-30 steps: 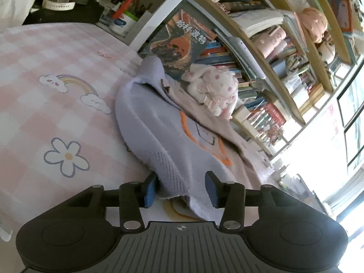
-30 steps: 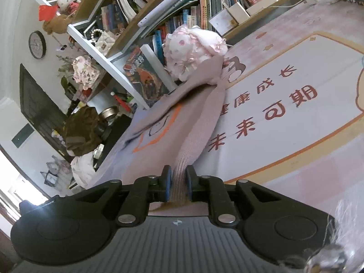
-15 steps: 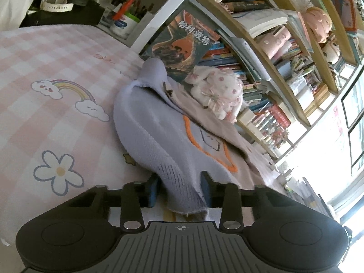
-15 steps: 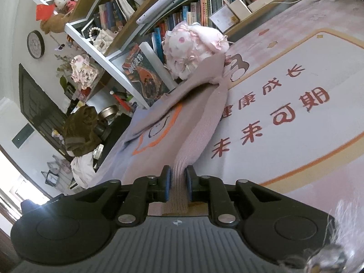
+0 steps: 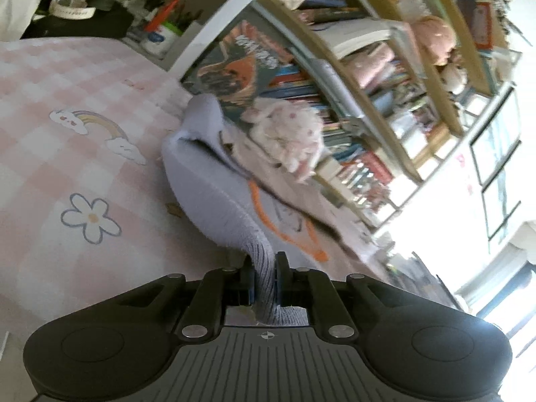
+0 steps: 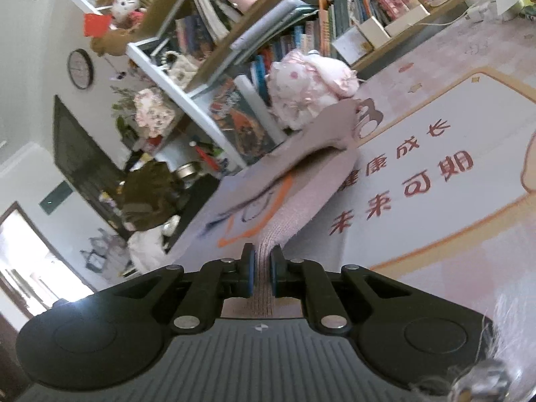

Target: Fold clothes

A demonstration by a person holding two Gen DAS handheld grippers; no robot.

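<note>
A knit sweater, lavender on one side [image 5: 214, 197] and dusty pink on the other [image 6: 311, 184], with an orange outline on its front, lies on a pink checked mat. My left gripper [image 5: 264, 264] is shut on the ribbed lavender cuff. My right gripper [image 6: 263, 256] is shut on the ribbed pink cuff, and that sleeve runs taut away from it. Both cuffs are held a little above the mat.
A pink plush toy [image 5: 288, 134] [image 6: 308, 90] sits at the sweater's far end against a bookshelf [image 5: 368, 77] full of books. The mat [image 5: 67, 140] has cloud and flower prints, and a white panel with red characters [image 6: 418, 184]. A cluttered desk [image 5: 83, 16] stands behind.
My left gripper has closed on the lavender cuff; a second ago its jaws stood open around it. The right gripper stays shut on the pink cuff and has lifted slightly.
</note>
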